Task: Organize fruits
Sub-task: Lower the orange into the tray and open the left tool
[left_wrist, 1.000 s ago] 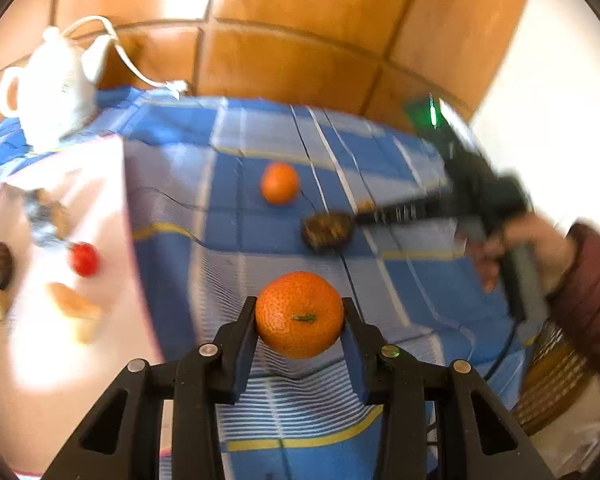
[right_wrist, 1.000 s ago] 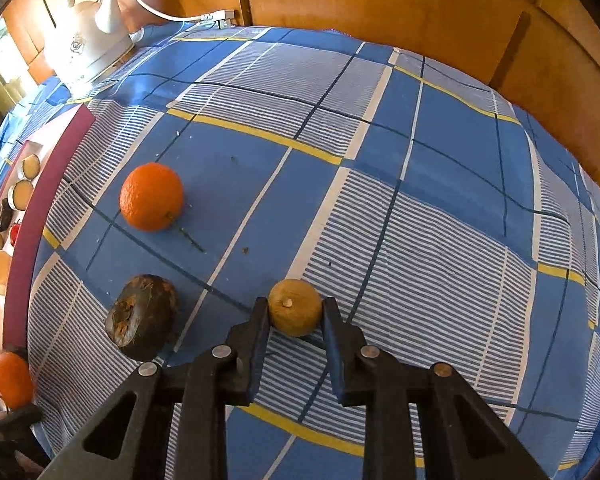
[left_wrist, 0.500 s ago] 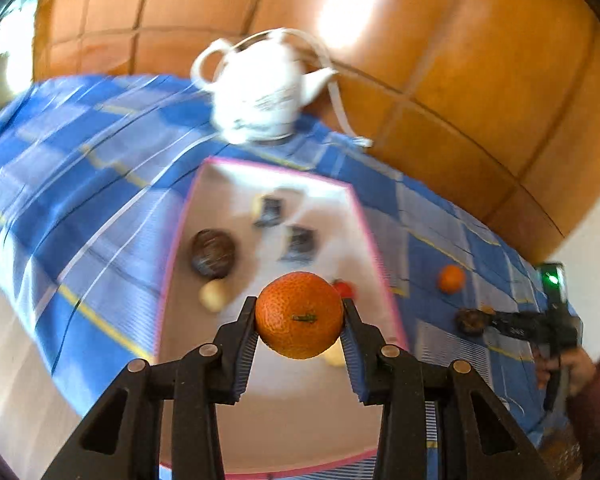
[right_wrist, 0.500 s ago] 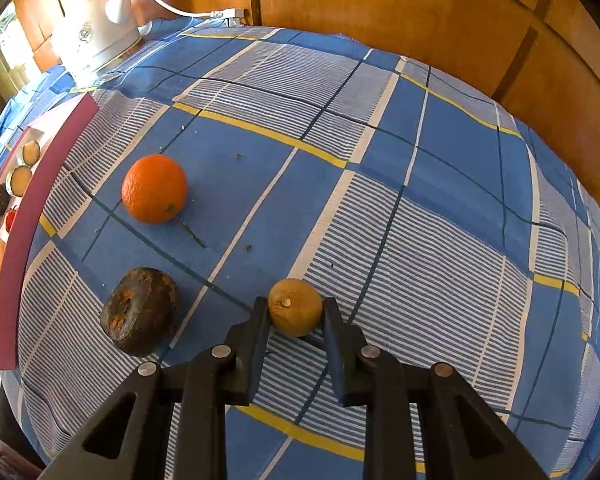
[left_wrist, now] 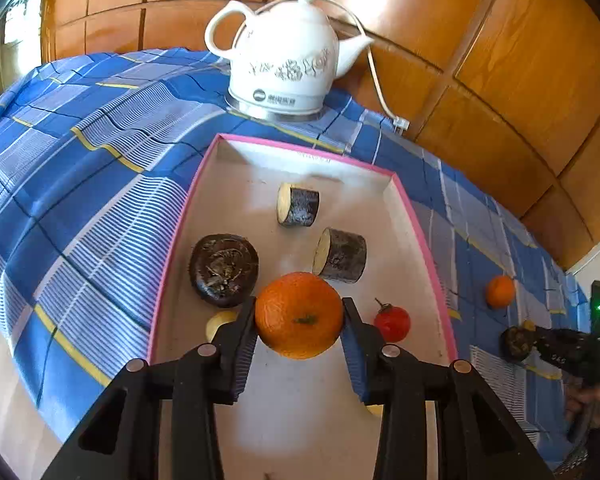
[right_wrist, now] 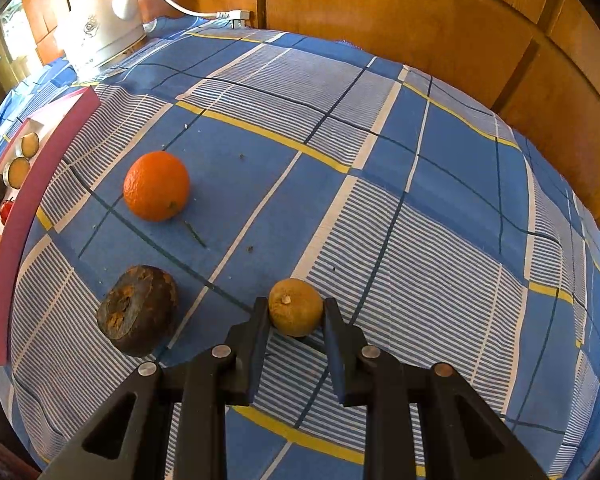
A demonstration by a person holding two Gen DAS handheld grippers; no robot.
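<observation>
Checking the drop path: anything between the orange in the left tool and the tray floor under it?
Nothing visible blocks it. The left tool holds the orange over the pink-rimmed tray. The dark round fruit, a cut dark piece and the small red fruit lie around it, with bare floor nearer the camera.
</observation>
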